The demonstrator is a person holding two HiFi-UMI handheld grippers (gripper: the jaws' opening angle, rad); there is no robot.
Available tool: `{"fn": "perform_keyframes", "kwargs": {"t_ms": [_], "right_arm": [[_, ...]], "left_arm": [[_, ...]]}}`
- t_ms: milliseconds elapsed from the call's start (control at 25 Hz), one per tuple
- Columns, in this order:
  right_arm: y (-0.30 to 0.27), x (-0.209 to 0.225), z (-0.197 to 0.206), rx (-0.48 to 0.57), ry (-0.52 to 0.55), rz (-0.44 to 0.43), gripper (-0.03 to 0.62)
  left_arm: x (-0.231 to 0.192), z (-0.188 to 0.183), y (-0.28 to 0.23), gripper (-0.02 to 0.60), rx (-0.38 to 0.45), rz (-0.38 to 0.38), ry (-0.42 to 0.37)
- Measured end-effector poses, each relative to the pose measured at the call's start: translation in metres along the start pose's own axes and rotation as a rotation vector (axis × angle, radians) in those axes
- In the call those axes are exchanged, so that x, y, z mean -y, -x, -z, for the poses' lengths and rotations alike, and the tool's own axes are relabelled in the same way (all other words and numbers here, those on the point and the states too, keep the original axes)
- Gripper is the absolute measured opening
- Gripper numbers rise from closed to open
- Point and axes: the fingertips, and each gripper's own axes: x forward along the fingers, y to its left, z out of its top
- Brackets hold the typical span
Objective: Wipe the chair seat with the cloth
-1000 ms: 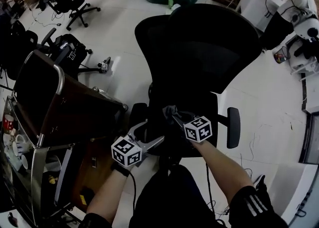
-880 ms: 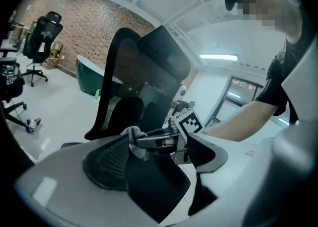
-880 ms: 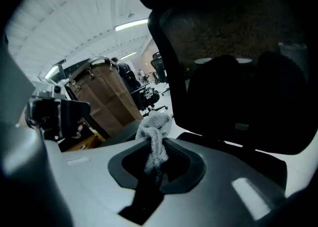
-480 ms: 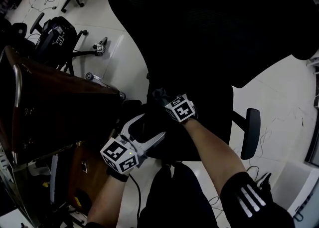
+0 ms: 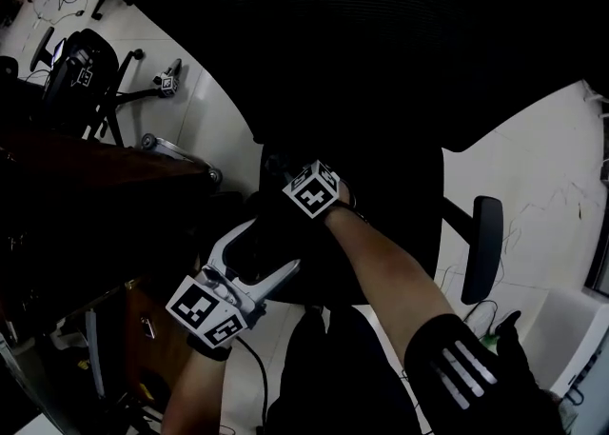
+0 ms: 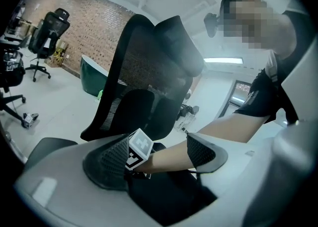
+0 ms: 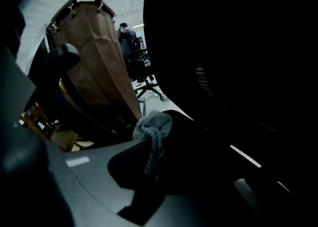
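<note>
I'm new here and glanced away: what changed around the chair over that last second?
The right gripper, shut on the cloth, slid forward and left across the chair seat, towards the backrest. The head camera also dropped closer to the chair. The left gripper stayed open by the seat's front left corner.

Left gripper [image 6: 159, 159] had its jaws spread wide, clamping nothing. Between them were the right gripper's marker cube [image 6: 140, 149] and a bare forearm [image 6: 223, 130] running off toward 3 o'clock, over the dark chair seat [image 6: 169, 203] at 6. Black mesh chair back [image 6: 149, 67] rose at 12; another office chair [image 6: 47, 32] stood by the brick wall [image 6: 94, 27] at 10.
</note>
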Motion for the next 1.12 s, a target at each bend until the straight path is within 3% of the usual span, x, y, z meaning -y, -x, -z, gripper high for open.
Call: {"fn": "perform_keyframes", "kwargs": {"t_ms": [160,440,640,960,1120], "right_arm": [[0.011,0.017,0.020,-0.031,0.003,0.029,0.049],[0.070,0.084,0.104,-0.150,-0.062,0.152,0.049],[0.135,0.136,0.171,-0.211,-0.215,0.278,0.049],[0.204,0.180,0.215,-0.253,-0.287,0.461,0.049],[0.214,0.187,0.220,-0.249,-0.309,0.504,0.049]], "left_arm": [[0.002,0.001,-0.009,0.393,-0.011,0.012,-0.007],[0.016,0.009,-0.028,0.393,-0.039,0.057,-0.006],[0.032,0.017,-0.041,0.393,-0.068,0.089,-0.004],[0.042,0.022,-0.039,0.393,-0.080,0.109,-0.013],[0.039,0.024,-0.031,0.393,-0.073,0.100,-0.010]]}}
